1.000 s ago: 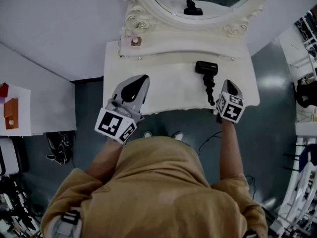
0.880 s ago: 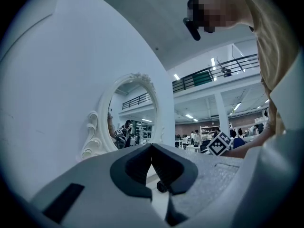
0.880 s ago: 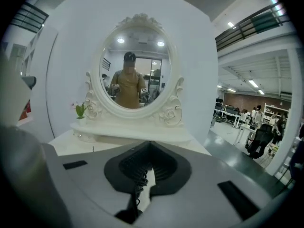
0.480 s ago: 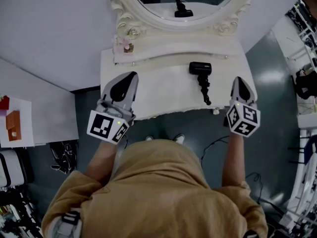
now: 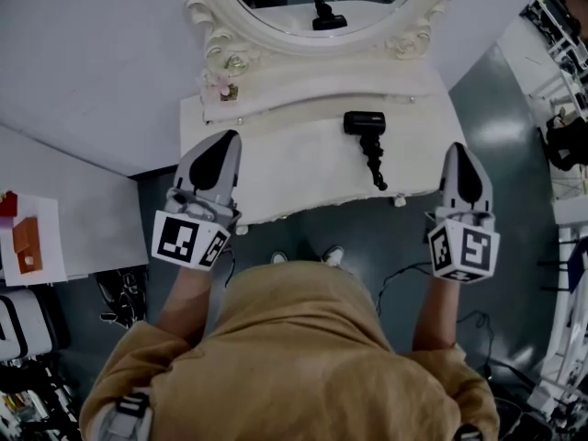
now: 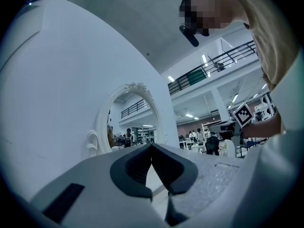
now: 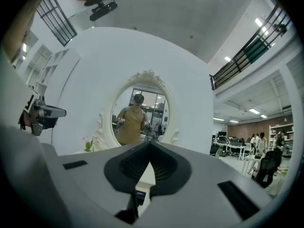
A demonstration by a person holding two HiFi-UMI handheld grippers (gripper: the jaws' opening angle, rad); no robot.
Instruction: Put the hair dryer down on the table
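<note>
The black hair dryer [image 5: 363, 124] lies on the white dressing table [image 5: 294, 168], its handle and cord trailing toward the front edge. Nothing holds it. My right gripper [image 5: 457, 152] hovers at the table's front right corner, well to the right of the dryer, with its jaws shut and empty. My left gripper [image 5: 224, 141] is over the table's front left part, also shut on nothing. In the left gripper view the left gripper [image 6: 152, 147] has its pads meeting at the tip. The right gripper view shows the same of the right gripper [image 7: 151, 145].
An ornate oval mirror [image 5: 312, 7] stands at the back of the table and reflects the dryer. A small flower pot [image 5: 223, 88] sits at the back left corner. A white wall runs on the left, and shelving [image 5: 560, 26] lines the right side.
My right gripper has drawn back and to the right, away from the dryer's cord end. The left gripper has shifted slightly left. The dryer stays where it lay.
</note>
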